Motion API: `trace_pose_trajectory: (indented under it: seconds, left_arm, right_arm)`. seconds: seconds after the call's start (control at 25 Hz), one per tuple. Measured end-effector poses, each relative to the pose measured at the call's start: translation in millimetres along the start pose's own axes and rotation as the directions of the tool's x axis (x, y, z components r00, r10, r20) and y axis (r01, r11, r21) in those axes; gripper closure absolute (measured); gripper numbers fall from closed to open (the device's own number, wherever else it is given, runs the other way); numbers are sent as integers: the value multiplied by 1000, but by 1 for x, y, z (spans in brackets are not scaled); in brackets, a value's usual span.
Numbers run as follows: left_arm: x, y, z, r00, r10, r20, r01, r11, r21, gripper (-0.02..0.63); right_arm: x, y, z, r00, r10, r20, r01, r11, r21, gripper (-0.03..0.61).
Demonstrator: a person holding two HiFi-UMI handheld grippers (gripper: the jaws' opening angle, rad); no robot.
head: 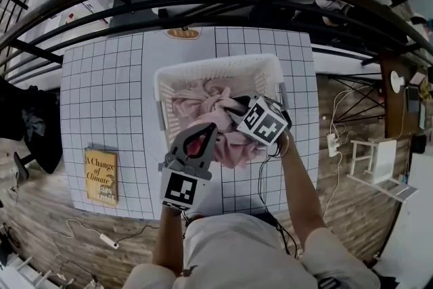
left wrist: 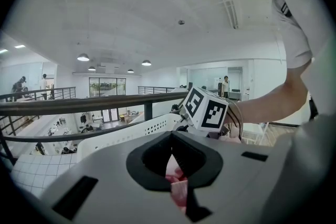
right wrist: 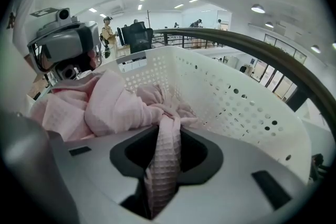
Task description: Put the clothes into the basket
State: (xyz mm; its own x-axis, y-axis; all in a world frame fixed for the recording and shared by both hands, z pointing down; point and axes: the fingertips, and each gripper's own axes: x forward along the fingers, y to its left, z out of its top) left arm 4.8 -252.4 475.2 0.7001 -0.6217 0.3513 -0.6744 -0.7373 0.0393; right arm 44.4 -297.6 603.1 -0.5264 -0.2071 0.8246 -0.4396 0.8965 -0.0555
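The soft pink waffle-weave clothes (head: 196,105) lie heaped inside the white perforated plastic basket (head: 216,68) on the gridded white surface (head: 101,91), with the heap reaching the basket's near rim. The left tool (left wrist: 176,176), at that near rim, is pressed together on a fold of pink cloth, and the right tool (right wrist: 163,144), inside the basket, pinches a bunched strip of the same fabric. Light and limp, the cloth will likely sag and trail, so a thick bunched fold looks a surer hold than a thin edge.
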Motion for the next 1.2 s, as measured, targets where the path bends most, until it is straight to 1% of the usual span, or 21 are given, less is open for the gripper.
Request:
trace_pose_trajectory:
  seconds: [0.32,0.52,0.68,0.92,1.2]
  left_arm:
    - [2,0,-5,1000,-3,-19,3,1000,0,611]
    - [3,0,-6,1000,-5,-27,5,1000,-1,611]
    - [3,-2,-5,1000,-6,-27,6,1000,1,611]
    - [1,-1,-4,1000,-5,-24,5,1000,1,611]
    - [-2,0,3,1000,2,-10,-1,1000,11,612]
  right_arm:
    - [13,1,-8,998,30,-47,-31,999,-17,454]
    - [14,1,-10,998,28,-57,-30,999,-33,451]
    - [13,1,-12,998,9,-67,-13,998,-58,435]
    - [8,-3,-10,997,-20,-80,11,994,-105,379]
    - [-4,-8,-11,995,-63,-80,54,992,-115,357]
